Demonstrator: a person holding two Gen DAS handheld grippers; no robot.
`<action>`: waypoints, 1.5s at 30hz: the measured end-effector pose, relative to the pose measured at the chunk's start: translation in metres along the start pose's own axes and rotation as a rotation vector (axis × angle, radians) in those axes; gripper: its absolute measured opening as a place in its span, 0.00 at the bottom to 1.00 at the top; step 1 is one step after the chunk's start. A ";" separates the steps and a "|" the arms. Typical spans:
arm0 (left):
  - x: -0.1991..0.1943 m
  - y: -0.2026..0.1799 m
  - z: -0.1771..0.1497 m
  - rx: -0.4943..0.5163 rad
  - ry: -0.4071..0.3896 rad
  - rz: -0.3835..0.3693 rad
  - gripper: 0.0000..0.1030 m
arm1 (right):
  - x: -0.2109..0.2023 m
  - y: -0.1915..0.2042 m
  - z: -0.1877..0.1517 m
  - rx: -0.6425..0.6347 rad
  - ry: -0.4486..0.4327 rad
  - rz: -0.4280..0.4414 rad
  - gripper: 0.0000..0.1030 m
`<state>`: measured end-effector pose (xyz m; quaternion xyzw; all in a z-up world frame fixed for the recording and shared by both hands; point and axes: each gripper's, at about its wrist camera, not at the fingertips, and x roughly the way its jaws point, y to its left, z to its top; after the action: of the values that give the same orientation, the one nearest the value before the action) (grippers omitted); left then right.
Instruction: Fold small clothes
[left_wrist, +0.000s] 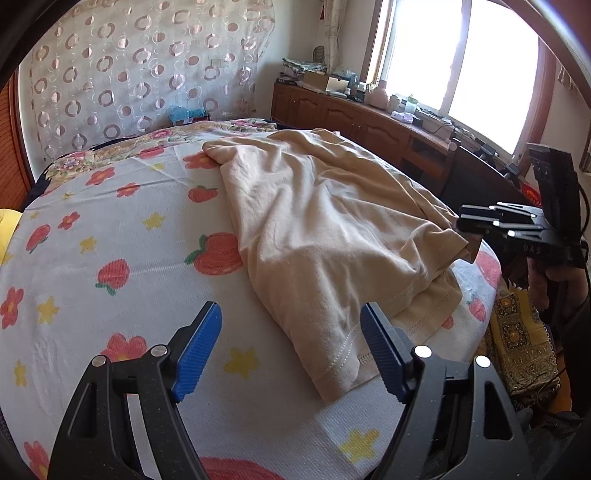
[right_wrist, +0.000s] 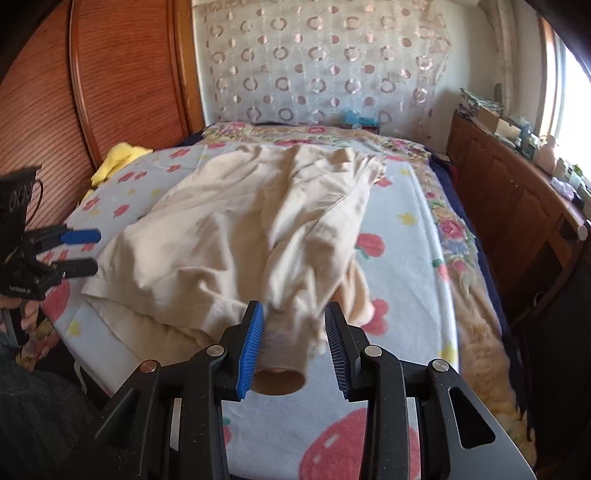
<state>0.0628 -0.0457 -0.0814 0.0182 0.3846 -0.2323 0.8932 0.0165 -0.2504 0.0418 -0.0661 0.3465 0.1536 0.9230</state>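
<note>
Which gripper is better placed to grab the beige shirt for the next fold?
Probably the right gripper: a sleeve cuff of the beige shirt already lies between its partly open jaws. The left gripper hangs wide open over the strawberry sheet, beside the shirt's hem.

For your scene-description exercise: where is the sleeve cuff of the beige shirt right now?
In the right wrist view, the sleeve cuff lies bottom centre between the right gripper's open blue pads, on the strawberry-print sheet.

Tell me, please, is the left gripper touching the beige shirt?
Apart: the right wrist view shows the left gripper open beside the beige shirt, patterned sheet visible between.
</note>
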 end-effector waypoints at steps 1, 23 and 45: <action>0.000 0.000 0.000 0.002 0.000 0.003 0.77 | -0.005 -0.004 -0.002 0.019 -0.015 -0.012 0.35; 0.001 0.002 -0.002 -0.006 0.008 0.009 0.77 | 0.024 -0.053 0.026 0.019 0.006 0.090 0.02; 0.000 0.004 -0.003 -0.011 0.004 -0.016 0.60 | -0.001 -0.036 0.024 0.033 -0.017 -0.011 0.39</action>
<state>0.0625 -0.0420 -0.0845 0.0105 0.3880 -0.2374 0.8905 0.0428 -0.2794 0.0608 -0.0515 0.3407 0.1432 0.9278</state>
